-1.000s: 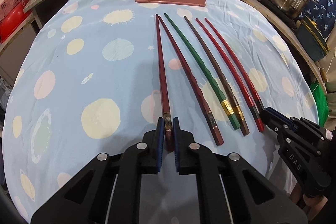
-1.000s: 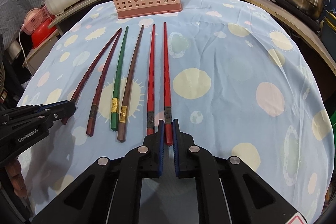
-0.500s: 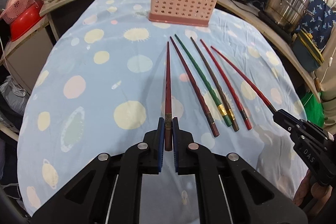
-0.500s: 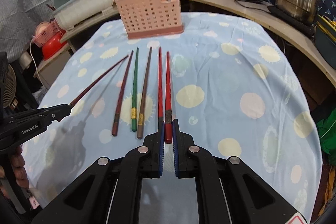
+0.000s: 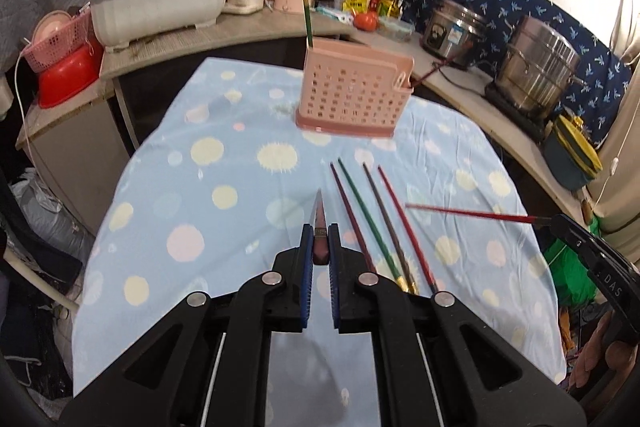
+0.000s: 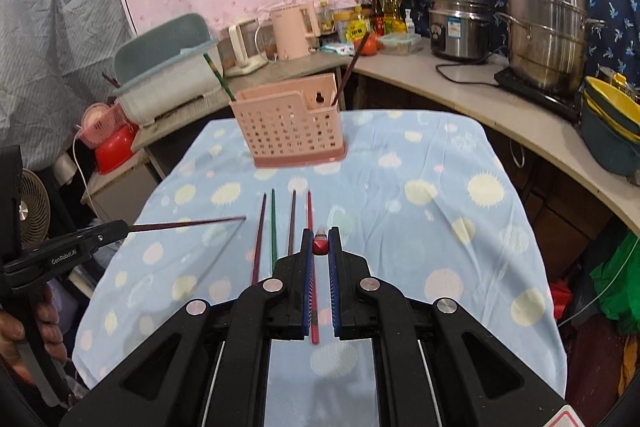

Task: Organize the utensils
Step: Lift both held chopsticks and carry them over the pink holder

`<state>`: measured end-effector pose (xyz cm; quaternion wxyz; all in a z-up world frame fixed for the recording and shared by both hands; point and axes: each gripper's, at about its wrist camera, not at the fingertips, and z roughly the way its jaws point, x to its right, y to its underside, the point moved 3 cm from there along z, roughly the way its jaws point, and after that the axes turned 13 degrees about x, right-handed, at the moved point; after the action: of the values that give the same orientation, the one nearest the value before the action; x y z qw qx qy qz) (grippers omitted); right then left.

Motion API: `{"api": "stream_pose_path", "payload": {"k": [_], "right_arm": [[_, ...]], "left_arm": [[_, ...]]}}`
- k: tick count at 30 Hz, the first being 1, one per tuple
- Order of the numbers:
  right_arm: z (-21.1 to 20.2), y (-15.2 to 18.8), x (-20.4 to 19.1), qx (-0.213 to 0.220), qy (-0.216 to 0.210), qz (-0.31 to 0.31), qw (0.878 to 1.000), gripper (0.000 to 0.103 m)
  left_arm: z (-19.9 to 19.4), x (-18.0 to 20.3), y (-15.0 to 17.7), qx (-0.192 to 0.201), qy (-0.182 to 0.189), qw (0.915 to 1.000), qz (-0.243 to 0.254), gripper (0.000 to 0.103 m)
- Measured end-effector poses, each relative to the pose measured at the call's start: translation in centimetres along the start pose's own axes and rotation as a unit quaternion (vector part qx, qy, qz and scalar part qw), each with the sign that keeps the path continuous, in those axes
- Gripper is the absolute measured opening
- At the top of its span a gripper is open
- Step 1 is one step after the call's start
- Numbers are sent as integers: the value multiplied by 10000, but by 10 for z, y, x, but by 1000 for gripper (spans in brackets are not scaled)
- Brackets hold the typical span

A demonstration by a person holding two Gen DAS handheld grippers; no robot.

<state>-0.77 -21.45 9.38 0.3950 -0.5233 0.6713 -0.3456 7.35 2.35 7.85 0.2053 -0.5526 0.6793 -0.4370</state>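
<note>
1. Left of frame, right wrist view: left gripper (image 6: 120, 227) holds a dark red chopstick (image 6: 188, 223) by its butt, jaws clamped on it; the stick is clear of the cloth (image 6: 420, 227) and points toward centre frame.
2. Centre, left wrist view: four chopsticks remain on the cloth, side by side: maroon (image 5: 352, 219), green (image 5: 366, 219), brown (image 5: 386, 223), red (image 5: 404, 223). Tips point toward the rack.
3. Upper centre: pink rack (image 5: 352, 95) stands at the far end of the worktop. A green stick (image 5: 306, 15) is upright at its left end, a dark one (image 5: 434, 69) leans out at its right. Judged: two already stowed.
4. Right of frame, left wrist view: right gripper (image 5: 560, 223) holds a bright red chopstick (image 5: 468, 213), jaws narrow and closed on the butt; stick lifted, roughly level, pointing toward centre frame.
5. Progress (judgement): early to middle. Two in rack, two in transit, four to collect. Next: carry both sticks to the rack and drop them tip down into a compartment.
</note>
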Motion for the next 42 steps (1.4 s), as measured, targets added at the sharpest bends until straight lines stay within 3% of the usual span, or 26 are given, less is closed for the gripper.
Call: {"api": "stream_pose_path", "payload": {"k": [9, 20, 28, 35, 42], "right_arm": [[6, -48, -9, 389, -110, -108, 9991, 7], [29, -96, -13, 656, -333, -29, 9973, 7], [55, -167, -15, 1126, -341, -139, 9930, 7], [97, -232, -20, 1452, -235, -267, 9888, 7], [152, -252, -23, 1380, -107, -306, 9899, 7]], "left_arm": [[-1, 10, -59, 526, 6, 9985, 131, 7], [16, 22, -118, 847, 58, 9959, 313, 7], [25, 36, -195, 1390, 41, 9892, 460, 7], [47, 46, -261, 1791, -35, 9824, 536, 7], [88, 47, -285, 1871, -221, 9802, 613, 7]]}}
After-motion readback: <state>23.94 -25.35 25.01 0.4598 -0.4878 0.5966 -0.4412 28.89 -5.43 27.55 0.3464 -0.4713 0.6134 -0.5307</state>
